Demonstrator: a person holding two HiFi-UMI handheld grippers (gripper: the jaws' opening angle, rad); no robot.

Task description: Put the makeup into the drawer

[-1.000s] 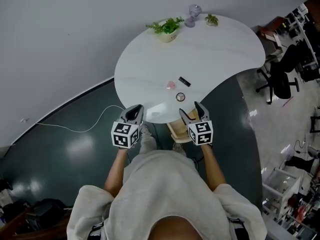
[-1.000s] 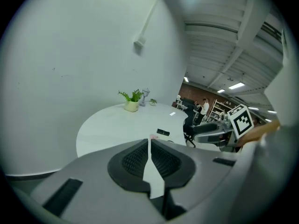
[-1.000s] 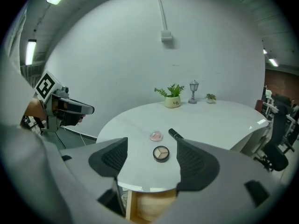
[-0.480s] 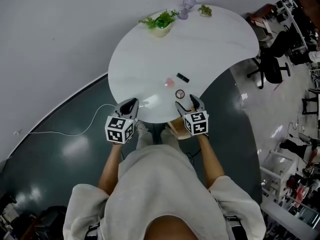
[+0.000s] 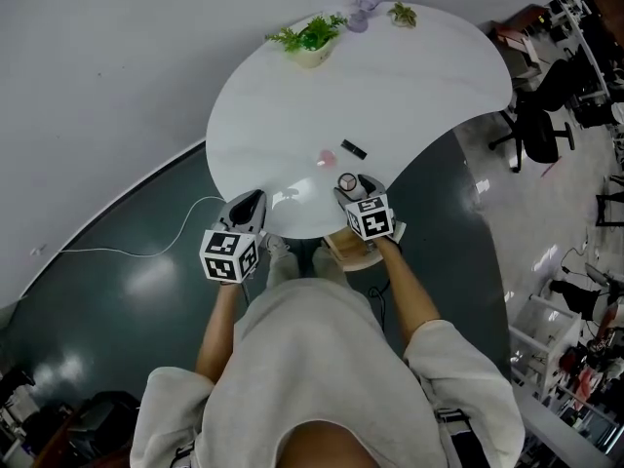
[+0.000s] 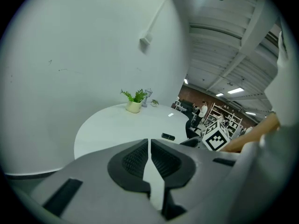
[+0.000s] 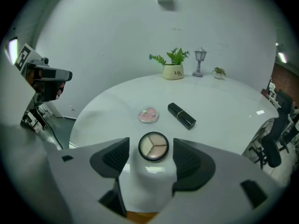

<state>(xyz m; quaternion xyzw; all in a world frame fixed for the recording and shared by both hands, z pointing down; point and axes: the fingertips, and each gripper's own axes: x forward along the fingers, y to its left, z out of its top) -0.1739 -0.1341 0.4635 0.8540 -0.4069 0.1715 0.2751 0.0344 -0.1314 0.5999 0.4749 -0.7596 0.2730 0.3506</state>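
the right claw [image 7: 150, 161] is the nearer one, and the move turns on it: the compact [image 7: 153, 146] lies dead ahead on its centre line, level with the tips and framed by the gap, with table [image 7: 224, 111] showing on either side of it. the jaws are spread wide and have just been closing a little, but neither pad touches it yet. being round, the compact has no long axis to line up with, so any pinch across its width should do.

the other makeup sits further in on the table. a pink pot [image 7: 148, 115] lies just beyond the compact. a lipstick [image 7: 181, 115] lies to the right of that, its long axis slanting from near-left to far-right in the right gripper view. that one would probably want a turned wrist.

the left claw [image 6: 149, 148] hovers at the table's near edge, well to the left, jaws pressed together on nothing.

the compact is a shallow disc with a dark rim and three wedge pans in beige and brown. it looks like hard plastic, likely slick under the ribbed black pads. the lipstick is a glossy black tube. the pink pot is small, round and faintly translucent. the table is white, smooth and shiny enough to throw a glare patch by the claw.

a tan wooden piece, likely the drawer [image 5: 349, 252], shows under the rim below the right claw (so the carry looks short). a plant [image 7: 174, 64] and a lamp [image 7: 200, 61] stand at the far edge.
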